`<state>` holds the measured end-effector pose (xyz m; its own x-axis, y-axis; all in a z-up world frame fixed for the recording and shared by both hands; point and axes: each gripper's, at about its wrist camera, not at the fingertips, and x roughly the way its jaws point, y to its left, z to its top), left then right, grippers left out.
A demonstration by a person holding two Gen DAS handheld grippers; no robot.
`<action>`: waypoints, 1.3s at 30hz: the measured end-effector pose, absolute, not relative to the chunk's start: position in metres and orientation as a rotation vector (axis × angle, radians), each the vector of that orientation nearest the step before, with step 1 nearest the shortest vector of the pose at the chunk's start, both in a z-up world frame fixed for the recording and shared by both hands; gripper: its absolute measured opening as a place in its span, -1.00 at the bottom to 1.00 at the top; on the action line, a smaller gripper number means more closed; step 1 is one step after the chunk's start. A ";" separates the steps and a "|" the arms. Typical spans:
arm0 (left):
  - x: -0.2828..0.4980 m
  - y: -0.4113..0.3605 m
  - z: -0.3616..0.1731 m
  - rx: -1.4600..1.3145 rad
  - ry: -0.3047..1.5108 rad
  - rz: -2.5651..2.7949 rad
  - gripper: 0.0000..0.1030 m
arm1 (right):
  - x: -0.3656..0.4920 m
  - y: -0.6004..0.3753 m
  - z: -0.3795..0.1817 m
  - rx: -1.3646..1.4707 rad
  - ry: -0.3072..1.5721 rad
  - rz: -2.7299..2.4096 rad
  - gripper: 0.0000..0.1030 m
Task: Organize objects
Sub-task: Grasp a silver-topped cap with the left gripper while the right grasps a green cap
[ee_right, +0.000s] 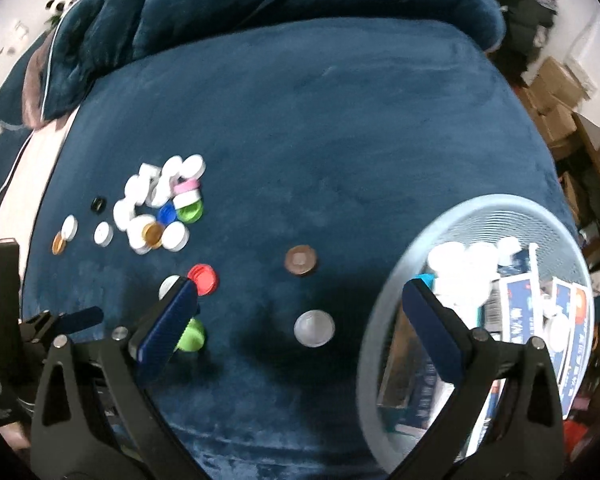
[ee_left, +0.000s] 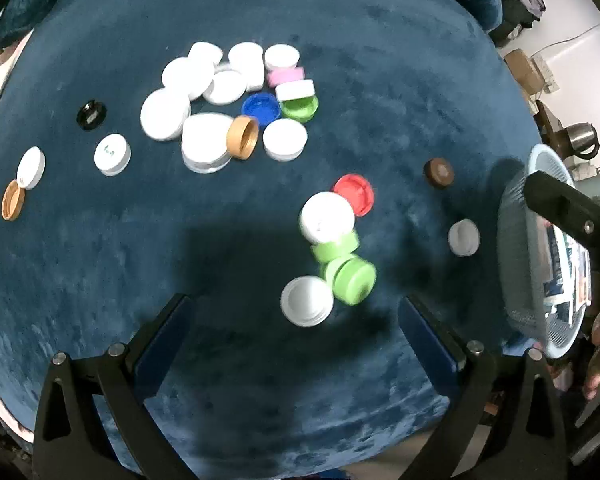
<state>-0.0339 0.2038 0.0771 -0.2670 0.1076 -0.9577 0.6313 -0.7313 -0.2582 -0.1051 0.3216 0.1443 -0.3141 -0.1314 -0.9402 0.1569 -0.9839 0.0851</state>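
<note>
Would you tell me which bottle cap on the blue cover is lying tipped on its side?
The tan cap, leaning against the big white lid with its opening facing sideways.

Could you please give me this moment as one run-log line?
left gripper: open, empty, above caps | right gripper: open, empty, beside basket | caps scattered on blue cloth | basket holds some items

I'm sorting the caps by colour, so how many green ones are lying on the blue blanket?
3. One green cap sits in the far cluster beside the blue cap; two, and, lie near the left gripper. Others may be hidden under white caps.
</note>
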 end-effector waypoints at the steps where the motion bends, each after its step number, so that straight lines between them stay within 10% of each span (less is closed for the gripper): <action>1: -0.032 0.204 0.075 1.637 0.907 -2.060 0.97 | -0.105 0.317 0.141 1.734 0.035 -2.382 1.00; 11: -0.039 0.220 0.052 1.705 0.875 -2.140 0.55 | -0.096 0.274 0.110 1.837 0.221 -2.171 0.99; 14: -0.045 0.224 0.048 1.727 0.865 -2.161 -0.05 | -0.097 0.274 0.108 1.860 0.209 -2.163 0.98; 18: -0.043 0.220 0.044 1.742 0.882 -2.135 -0.36 | -0.099 0.274 0.098 1.903 0.192 -2.127 0.99; 33: -0.005 0.182 0.044 1.645 0.971 -2.005 -0.36 | -0.096 0.238 0.068 1.961 0.180 -1.924 0.54; 36: 0.001 0.177 0.040 1.631 1.011 -1.999 -0.34 | -0.096 0.228 0.062 1.970 0.216 -1.900 0.29; 39: -0.002 0.175 0.040 1.631 1.016 -1.990 -0.18 | -0.095 0.222 0.054 1.993 0.228 -1.855 -0.39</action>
<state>-0.0016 0.1747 0.0396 -0.2597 0.1542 -0.9533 0.6817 -0.6699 -0.2940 -0.0952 0.2217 0.0544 0.1029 -0.1536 -0.9828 0.3874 -0.9038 0.1818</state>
